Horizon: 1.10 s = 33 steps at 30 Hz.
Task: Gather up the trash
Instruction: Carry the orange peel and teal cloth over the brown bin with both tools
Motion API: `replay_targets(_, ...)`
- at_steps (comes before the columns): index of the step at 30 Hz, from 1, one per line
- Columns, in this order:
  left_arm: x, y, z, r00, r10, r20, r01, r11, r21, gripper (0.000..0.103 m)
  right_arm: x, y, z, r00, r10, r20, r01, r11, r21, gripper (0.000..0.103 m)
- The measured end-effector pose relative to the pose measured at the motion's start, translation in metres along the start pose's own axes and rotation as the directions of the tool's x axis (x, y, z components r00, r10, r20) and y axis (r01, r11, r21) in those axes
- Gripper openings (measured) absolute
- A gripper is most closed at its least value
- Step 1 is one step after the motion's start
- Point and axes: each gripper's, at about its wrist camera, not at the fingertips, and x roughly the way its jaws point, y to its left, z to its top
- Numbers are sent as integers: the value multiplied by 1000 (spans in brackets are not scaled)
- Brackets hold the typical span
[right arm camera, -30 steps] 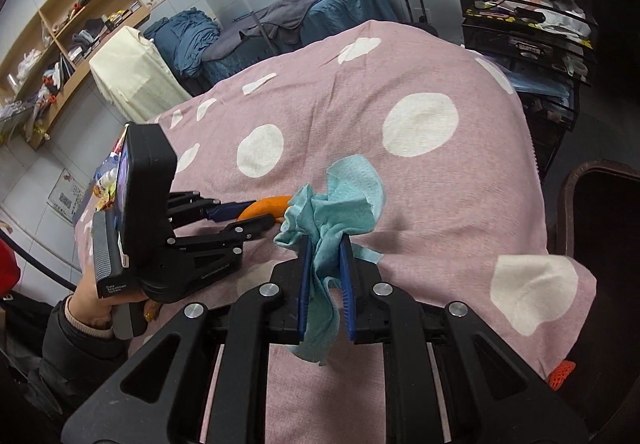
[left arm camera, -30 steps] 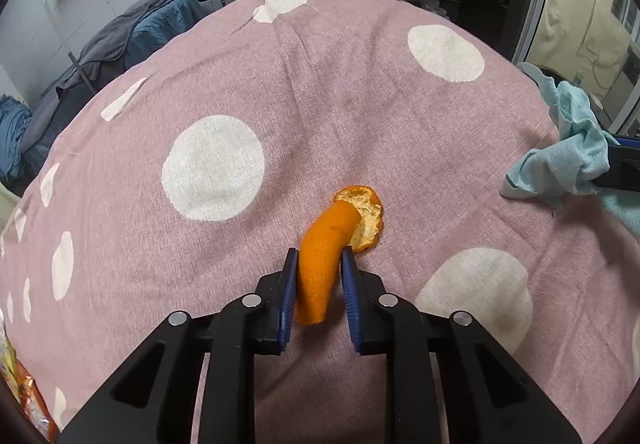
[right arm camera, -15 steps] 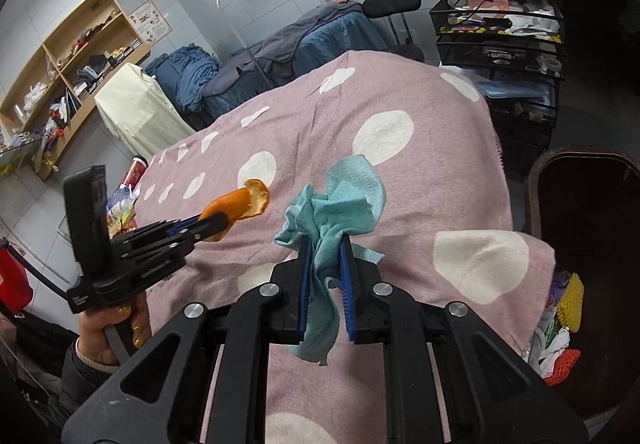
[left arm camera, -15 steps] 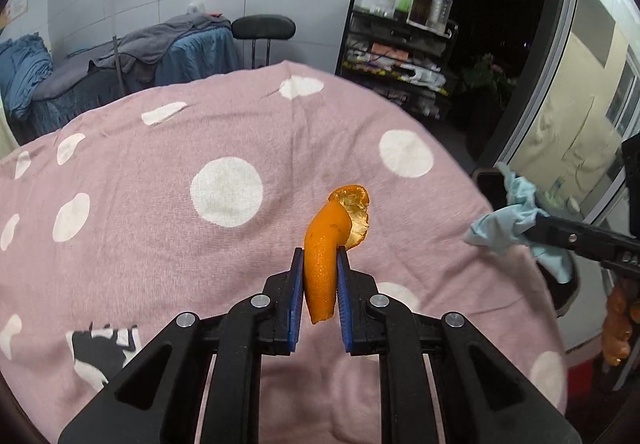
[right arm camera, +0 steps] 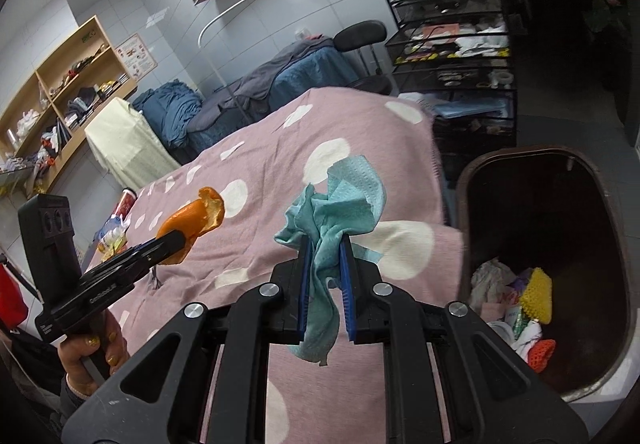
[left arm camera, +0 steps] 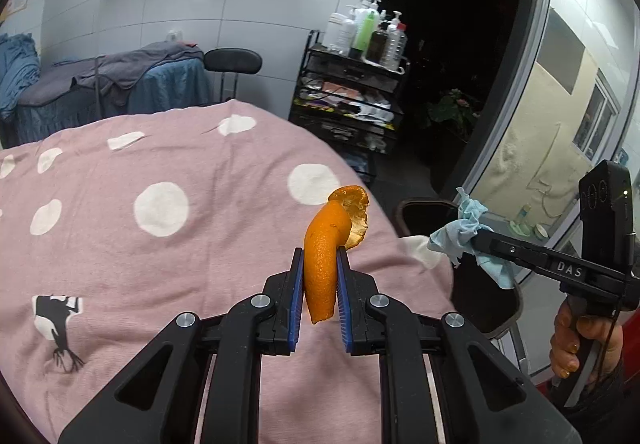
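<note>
Orange peel (left arm camera: 323, 260): curved strip, pinched upright betw the blue pads of the left gripper (left arm camera: 319, 264), jaws narrow and clamped on it. Top end curls over to the right, pale inner side showing. Held in the air above the pink polka-dot blanket (left arm camera: 160, 252), not touching the cloth.

From right wrist cam: same peel (right arm camera: 192, 222) seen side-on at the tip of the left gripper (right arm camera: 176, 240), left hand (right arm camera: 94, 352) wrapped round the handle, lower left of view.

Teal paper towel (right arm camera: 332, 219): crumpled wad, pinched in the right gripper (right arm camera: 325, 252), jaws narrow, closed on the wad. Loose tail hangs down betw the fingers, bulk bunches up above the tips. Also off the blanket, near its edge.

Left cam shows towel (left arm camera: 466, 228) at the tip of the right gripper (left arm camera: 474, 240), right hand (left arm camera: 580, 340) on grip, far right.

Brown trash bin (right arm camera: 612, 228): on floor just beside the blanket's edge, to the right of the right gripper, open top. Inside at bottom: yellow sponge-like item (right arm camera: 536, 296), orange-red mesh item (right arm camera: 542, 352), white crumpled scraps (right arm camera: 490, 276).

Bkgd: black wire cart (left arm camera: 352, 99) w/ bottles on top.
</note>
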Motion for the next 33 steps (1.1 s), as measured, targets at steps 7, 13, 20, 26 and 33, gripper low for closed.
replay_targets(7, 11, -34, 2, 998, -63, 3, 63, 997, 34, 15, -30, -43, -3, 994, -97, 56, 92, 993, 78, 15)
replay_targets(13, 26, -57, 3, 994, -104, -20, 105, 993, 59, 15, -44, -75, -7, 978, -195, 72, 185, 974, 130, 15)
replay_targets(20, 37, -74, 2, 990, -133, -36, 136, 987, 82, 15, -39, -111, -15, 958, -286, 32, 276, 944, 180, 15)
replay_targets(26, 44, -84, -2, 988, -146, -53, 150, 985, 90, 15, -25, -130, -24, 952, -306, -23, 304, 930, 205, 15)
replay_targets(33, 53, -90, -3, 985, -159, -72, 165, 982, 97, 15, -8, -144, -32, 954, -292, -66, 299, 921, 248, 26)
